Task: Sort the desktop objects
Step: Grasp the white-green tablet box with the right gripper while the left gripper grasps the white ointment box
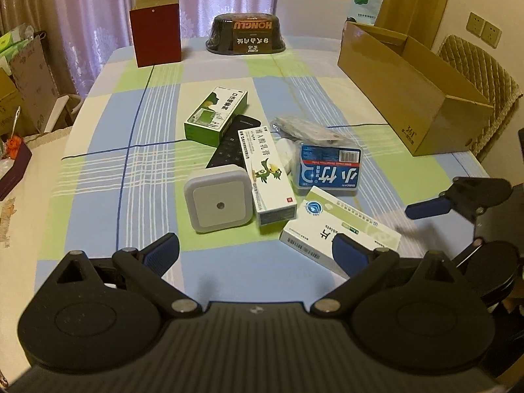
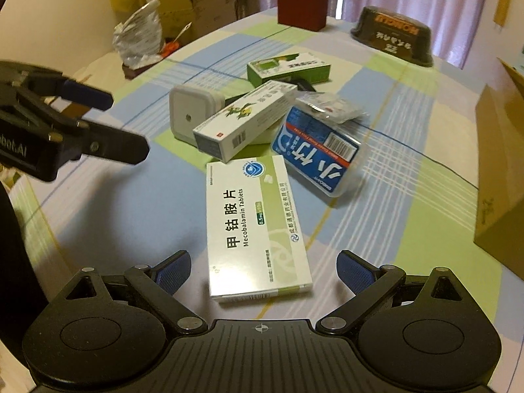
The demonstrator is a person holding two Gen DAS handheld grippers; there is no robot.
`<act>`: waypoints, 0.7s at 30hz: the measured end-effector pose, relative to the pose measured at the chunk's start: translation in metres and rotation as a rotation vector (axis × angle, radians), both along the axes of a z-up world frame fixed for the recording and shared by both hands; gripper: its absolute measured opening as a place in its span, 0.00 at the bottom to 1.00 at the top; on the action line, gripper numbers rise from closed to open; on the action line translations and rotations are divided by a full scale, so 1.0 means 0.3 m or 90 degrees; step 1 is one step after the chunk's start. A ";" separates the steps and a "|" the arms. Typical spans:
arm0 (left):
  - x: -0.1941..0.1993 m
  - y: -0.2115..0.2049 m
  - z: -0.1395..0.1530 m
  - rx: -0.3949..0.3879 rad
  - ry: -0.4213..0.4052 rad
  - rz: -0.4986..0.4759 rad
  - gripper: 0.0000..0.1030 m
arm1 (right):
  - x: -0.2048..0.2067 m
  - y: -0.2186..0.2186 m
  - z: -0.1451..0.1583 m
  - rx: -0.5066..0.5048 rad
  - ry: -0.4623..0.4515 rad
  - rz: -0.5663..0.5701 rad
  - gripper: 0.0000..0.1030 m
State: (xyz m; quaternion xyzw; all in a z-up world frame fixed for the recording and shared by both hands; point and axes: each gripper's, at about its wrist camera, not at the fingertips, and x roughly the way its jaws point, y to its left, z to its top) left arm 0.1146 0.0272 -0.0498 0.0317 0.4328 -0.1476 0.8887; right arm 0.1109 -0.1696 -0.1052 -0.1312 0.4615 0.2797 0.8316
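White and green, the tablet box [image 2: 258,226] lies flat on the checked tablecloth [image 2: 131,203], its near end between the spread fingers of the right gripper [image 2: 263,270], which touch nothing. The left gripper [image 1: 255,252] hovers near it, to the left, jaws wide apart and empty. Farther off, the other boxes cluster around a blue floss case [image 2: 314,155]; a cardboard box [image 1: 412,98] stands at the right.

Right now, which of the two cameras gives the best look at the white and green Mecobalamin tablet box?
The right wrist view: the Mecobalamin tablet box lies centred, whole, its printed face readable, just ahead of the open right gripper. The left wrist view shows the box only at an angle, with one finger of the open left gripper covering part of it.
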 end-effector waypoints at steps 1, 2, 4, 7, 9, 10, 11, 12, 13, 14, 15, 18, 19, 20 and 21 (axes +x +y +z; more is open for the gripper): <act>0.007 -0.001 -0.004 -0.004 0.000 0.001 0.95 | 0.004 0.003 -0.009 -0.003 0.002 0.005 0.96; 0.014 -0.002 -0.009 -0.008 0.001 0.002 0.94 | 0.008 0.006 -0.019 -0.005 0.003 0.010 0.96; 0.029 -0.008 -0.016 -0.013 0.000 0.001 0.94 | 0.017 0.011 -0.036 -0.009 0.007 0.016 0.96; 0.050 -0.020 -0.025 -0.019 -0.001 -0.001 0.93 | 0.033 0.016 -0.059 -0.012 0.014 0.021 0.79; 0.064 -0.029 -0.033 -0.023 0.000 -0.003 0.93 | 0.044 0.016 -0.067 -0.010 0.018 0.020 0.79; 0.071 -0.034 -0.038 -0.024 0.001 -0.004 0.92 | 0.046 0.016 -0.068 -0.009 0.017 0.021 0.79; 0.078 -0.039 -0.043 -0.025 0.003 -0.005 0.92 | 0.048 0.016 -0.070 -0.009 0.016 0.022 0.79; 0.085 -0.045 -0.049 -0.026 0.004 -0.006 0.91 | 0.050 0.017 -0.072 -0.009 0.016 0.024 0.79; 0.092 -0.051 -0.054 -0.027 0.006 -0.007 0.90 | 0.052 0.018 -0.074 -0.010 0.015 0.025 0.79; 0.098 -0.057 -0.061 -0.028 0.008 -0.008 0.89 | 0.055 0.019 -0.075 -0.010 0.015 0.027 0.70; 0.105 -0.064 -0.068 -0.028 0.010 -0.010 0.88 | 0.055 0.017 -0.076 -0.010 0.015 0.027 0.70; 0.121 -0.080 -0.086 -0.029 0.013 -0.009 0.87 | 0.052 0.001 -0.068 -0.008 0.014 0.019 0.70; 0.126 -0.085 -0.091 -0.030 0.015 -0.008 0.87 | 0.051 -0.004 -0.066 -0.007 0.014 0.016 0.69; 0.132 -0.089 -0.097 -0.032 0.017 -0.007 0.87 | 0.049 -0.012 -0.063 -0.006 0.014 0.013 0.69; 0.138 -0.093 -0.104 -0.035 0.020 -0.005 0.85 | 0.045 -0.023 -0.058 -0.004 0.013 0.008 0.69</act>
